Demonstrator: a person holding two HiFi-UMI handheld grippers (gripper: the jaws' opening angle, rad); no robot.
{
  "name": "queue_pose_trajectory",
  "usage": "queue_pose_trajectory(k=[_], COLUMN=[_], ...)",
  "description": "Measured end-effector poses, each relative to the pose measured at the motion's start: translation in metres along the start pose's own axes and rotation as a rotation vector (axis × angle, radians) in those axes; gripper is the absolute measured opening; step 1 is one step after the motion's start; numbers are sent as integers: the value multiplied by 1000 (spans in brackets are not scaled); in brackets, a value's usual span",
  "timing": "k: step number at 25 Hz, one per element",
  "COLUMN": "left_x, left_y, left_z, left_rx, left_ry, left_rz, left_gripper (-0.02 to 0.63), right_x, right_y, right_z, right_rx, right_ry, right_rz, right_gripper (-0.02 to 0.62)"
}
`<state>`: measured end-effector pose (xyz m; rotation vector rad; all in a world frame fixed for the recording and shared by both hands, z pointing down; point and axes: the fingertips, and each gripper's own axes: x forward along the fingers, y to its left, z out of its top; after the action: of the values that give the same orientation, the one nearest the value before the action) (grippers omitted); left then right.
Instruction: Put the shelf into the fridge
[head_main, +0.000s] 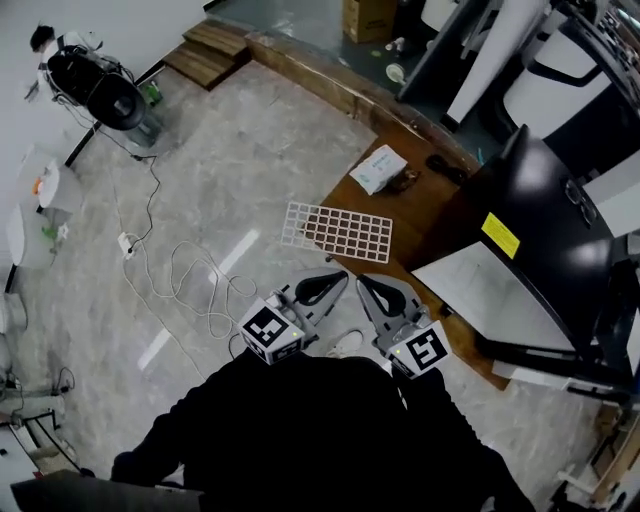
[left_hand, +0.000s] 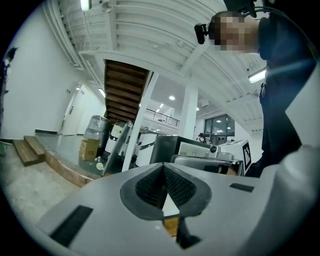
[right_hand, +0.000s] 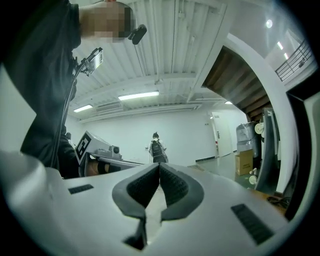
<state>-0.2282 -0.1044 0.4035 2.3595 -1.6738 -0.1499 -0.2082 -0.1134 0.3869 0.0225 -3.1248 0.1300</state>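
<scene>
Reading this as the pre-pickup step: the shelf (head_main: 337, 231) is untouched and not in the fridge (head_main: 545, 215). Left claw (head_main: 322, 288) and right claw (head_main: 378, 292) sit side by side close to the person's body (head_main: 300, 430), both aimed at the shelf but clear of it. In the left gripper view the left claw (left_hand: 163, 182) is pressed together with nothing between the pads. The right gripper view shows the same: right claw (right_hand: 159, 181) pressed together, empty.

Next move, my call:
- Spread both claws, go low, and take the shelf's near long edge at two spaced points, one claw each.
- It lies flat, so getting a pad under the edge looks like the hard bit and may need a tip or slide first.
- Then carry it right and feed it in level.

Shelf: white, flat, rectangular grid of small square openings. It looks thin and light, probably a bit flexy. It lies just ahead of the claws, straddling the line between the grey stone floor (head_main: 230, 180) and the brown wooden platform (head_main: 400, 215). The fridge is my read of the black cabinet at right with a yellow label (head_main: 500, 236); I can't make out its interior.
</scene>
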Motion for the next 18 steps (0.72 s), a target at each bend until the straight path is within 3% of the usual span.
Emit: queue_pose_trajectory(k=[7, 12, 18], left_x=[-8, -23, -39], left_y=[19, 39, 75], left_z=[-7, -20, -60], left_rx=[-45, -101, -325], left_ry=[-30, -77, -167], left_rz=[153, 251, 263], left_gripper=[6, 6, 6], right_x=[26, 46, 63], right_y=[-2, 2, 6], right_z=[-13, -30, -56], right_rx=[8, 3, 30], right_ry=[22, 30, 77], right_rz=[172, 239, 247], right_gripper=[8, 8, 8])
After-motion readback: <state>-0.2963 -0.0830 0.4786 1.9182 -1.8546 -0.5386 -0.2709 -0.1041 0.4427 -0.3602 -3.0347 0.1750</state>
